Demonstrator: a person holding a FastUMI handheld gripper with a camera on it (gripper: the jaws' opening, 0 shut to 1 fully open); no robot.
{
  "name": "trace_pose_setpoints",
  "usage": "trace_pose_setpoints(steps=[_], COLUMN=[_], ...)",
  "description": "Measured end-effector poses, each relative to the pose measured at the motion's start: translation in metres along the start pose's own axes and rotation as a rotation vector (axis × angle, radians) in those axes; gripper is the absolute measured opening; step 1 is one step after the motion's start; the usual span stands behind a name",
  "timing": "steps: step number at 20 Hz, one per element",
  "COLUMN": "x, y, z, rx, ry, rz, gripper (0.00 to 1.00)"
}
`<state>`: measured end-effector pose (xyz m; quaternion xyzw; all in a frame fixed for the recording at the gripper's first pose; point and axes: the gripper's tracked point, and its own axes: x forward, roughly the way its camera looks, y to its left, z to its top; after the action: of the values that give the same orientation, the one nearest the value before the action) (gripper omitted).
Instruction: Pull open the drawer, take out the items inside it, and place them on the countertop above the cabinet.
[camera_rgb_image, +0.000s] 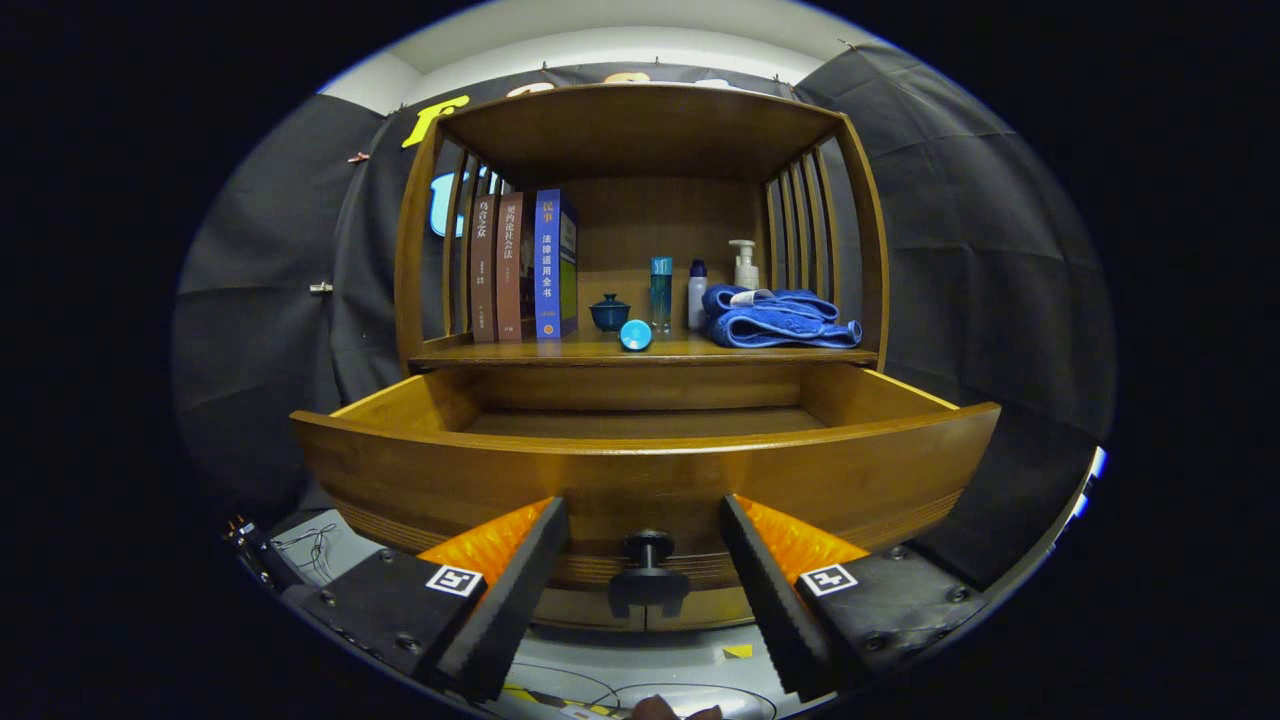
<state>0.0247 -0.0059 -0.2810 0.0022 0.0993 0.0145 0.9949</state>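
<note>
Drawer (640, 470) is seen pulled out from the wooden cabinet (640, 130); its floor looks bare, though the near part is hidden by the front panel. Gripper (645, 560) is held spread wide, nothing gripped, w/ the dark drawer knob (648, 548) between the fingers, untouched. On the countertop (560, 350) above: three upright books (525, 265) w/ Chinese spine titles, too small to be read reliably, a blue lidded cup (609, 312), a round blue lid (635, 335), a teal bottle (661, 293), a white bottle (697, 295), a pump bottle (745, 265), and a folded blue towel (775, 320).
</note>
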Motion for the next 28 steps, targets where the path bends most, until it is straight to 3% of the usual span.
trace_pose_setpoints(steps=[28], x=[0.150], y=[0.007], z=[0.017], rx=[-0.004], ry=[0.052], rz=[-0.013], gripper=[1.00])
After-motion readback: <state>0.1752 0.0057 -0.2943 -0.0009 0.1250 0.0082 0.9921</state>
